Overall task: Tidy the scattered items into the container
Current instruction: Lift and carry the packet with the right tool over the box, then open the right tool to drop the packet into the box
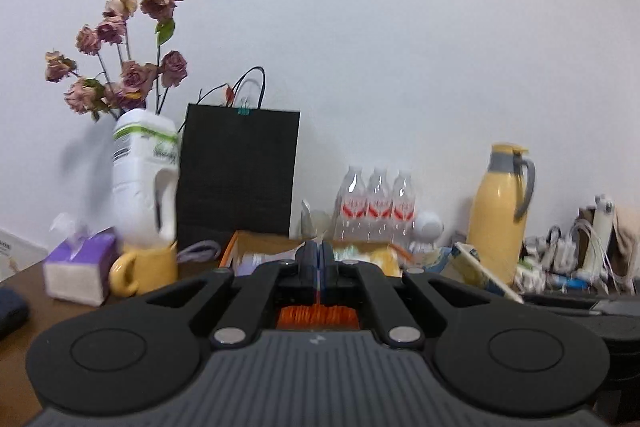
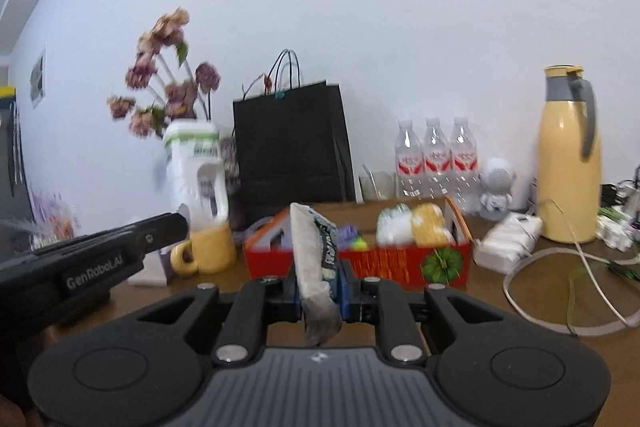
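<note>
1. Your right gripper (image 2: 318,297) pinched a crinkled grey-white snack packet (image 2: 316,267) upright between its fingers, just in front of the red cardboard box (image 2: 400,263).
2. That box sat on the brown table (image 2: 520,323), already holding a yellow item (image 2: 430,225) and a white-green one (image 2: 394,225).
3. Your left gripper (image 1: 319,259) had its fingers pressed together, empty, above the box's orange rim (image 1: 229,249).
4. A yellow mug (image 2: 208,247), black paper bag (image 2: 292,143), three water bottles (image 2: 436,155) and yellow thermos (image 2: 568,159) stood behind.
</note>
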`<state>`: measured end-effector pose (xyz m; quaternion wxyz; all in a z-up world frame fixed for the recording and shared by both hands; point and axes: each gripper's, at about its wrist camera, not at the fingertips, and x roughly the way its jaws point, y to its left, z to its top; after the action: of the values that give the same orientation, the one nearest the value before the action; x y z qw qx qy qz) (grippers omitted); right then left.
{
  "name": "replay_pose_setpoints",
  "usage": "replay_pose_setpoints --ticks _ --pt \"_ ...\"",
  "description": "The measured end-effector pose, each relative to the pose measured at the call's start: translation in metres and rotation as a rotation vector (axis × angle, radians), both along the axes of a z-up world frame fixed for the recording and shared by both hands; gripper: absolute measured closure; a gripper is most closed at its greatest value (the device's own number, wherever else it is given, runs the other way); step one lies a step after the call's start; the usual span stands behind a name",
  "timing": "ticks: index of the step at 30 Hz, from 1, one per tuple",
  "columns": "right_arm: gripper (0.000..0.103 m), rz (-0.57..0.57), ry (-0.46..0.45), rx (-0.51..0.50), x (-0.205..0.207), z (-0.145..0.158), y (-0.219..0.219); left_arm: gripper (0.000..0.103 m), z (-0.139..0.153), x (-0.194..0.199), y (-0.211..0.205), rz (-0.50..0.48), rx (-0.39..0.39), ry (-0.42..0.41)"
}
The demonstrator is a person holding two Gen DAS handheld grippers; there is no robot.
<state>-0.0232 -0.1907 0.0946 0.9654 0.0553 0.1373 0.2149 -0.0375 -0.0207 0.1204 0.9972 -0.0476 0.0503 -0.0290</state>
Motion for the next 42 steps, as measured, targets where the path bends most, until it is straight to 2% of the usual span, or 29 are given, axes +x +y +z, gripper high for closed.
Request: replay_pose_setpoints --ticks 4,9,13,15,18,19,23,27,32,34,38,39,41,42 --pt "0.087 -0.004 -0.015 0.037 0.06 0.021 0.012 0.102 0.02 0.065 -0.004 0.024 0.01 -0.015" --pt "0.087 -0.016 0.019 0.01 0.14 0.043 0.033 0.101 0.031 0.138 0.004 0.037 -0.036 0.078" --pt "0.087 0.01 0.084 -0.001 0.184 0.049 0.036 0.101 0.036 0.189 0.01 0.02 -0.014 0.181" --pt "0.087 0.046 0.154 -0.043 0.213 0.052 0.039 0.101 0.04 0.221 0.015 0.007 -0.032 0.271" --pt "0.087 0.086 0.322 -0.135 0.264 0.051 0.044 0.101 0.04 0.273 0.023 -0.038 -0.044 0.451" --pt "0.087 0.092 0.384 -0.164 0.282 0.047 0.043 0.101 0.037 0.292 0.025 -0.073 -0.036 0.519" --pt "0.087 0.1 0.591 -0.263 0.336 0.022 0.043 0.101 0.013 0.341 0.029 -0.084 -0.013 0.726" --pt "0.087 0.131 0.793 -0.259 0.375 -0.005 0.041 0.101 -0.013 0.369 0.027 -0.111 0.035 0.886" --pt "0.087 0.131 0.914 -0.351 0.395 -0.028 0.055 0.101 -0.032 0.382 0.026 -0.121 0.059 1.021" --pt "0.087 0.132 0.952 -0.372 0.4 -0.034 0.059 0.101 -0.038 0.387 0.028 -0.105 0.047 1.076" --pt "0.083 0.128 0.996 -0.388 0.405 -0.041 0.061 0.099 -0.044 0.388 0.028 -0.098 0.055 1.128" --pt "0.072 0.125 1.009 -0.393 0.405 -0.042 0.061 0.098 -0.044 0.389 0.029 -0.096 0.045 1.148" --pt "0.055 0.115 1.021 -0.386 0.405 -0.041 0.062 0.095 -0.042 0.39 0.032 -0.085 0.04 1.177" --pt "0.05 0.115 1.011 -0.387 0.404 -0.038 0.063 0.09 -0.039 0.389 0.033 -0.075 0.047 1.168"
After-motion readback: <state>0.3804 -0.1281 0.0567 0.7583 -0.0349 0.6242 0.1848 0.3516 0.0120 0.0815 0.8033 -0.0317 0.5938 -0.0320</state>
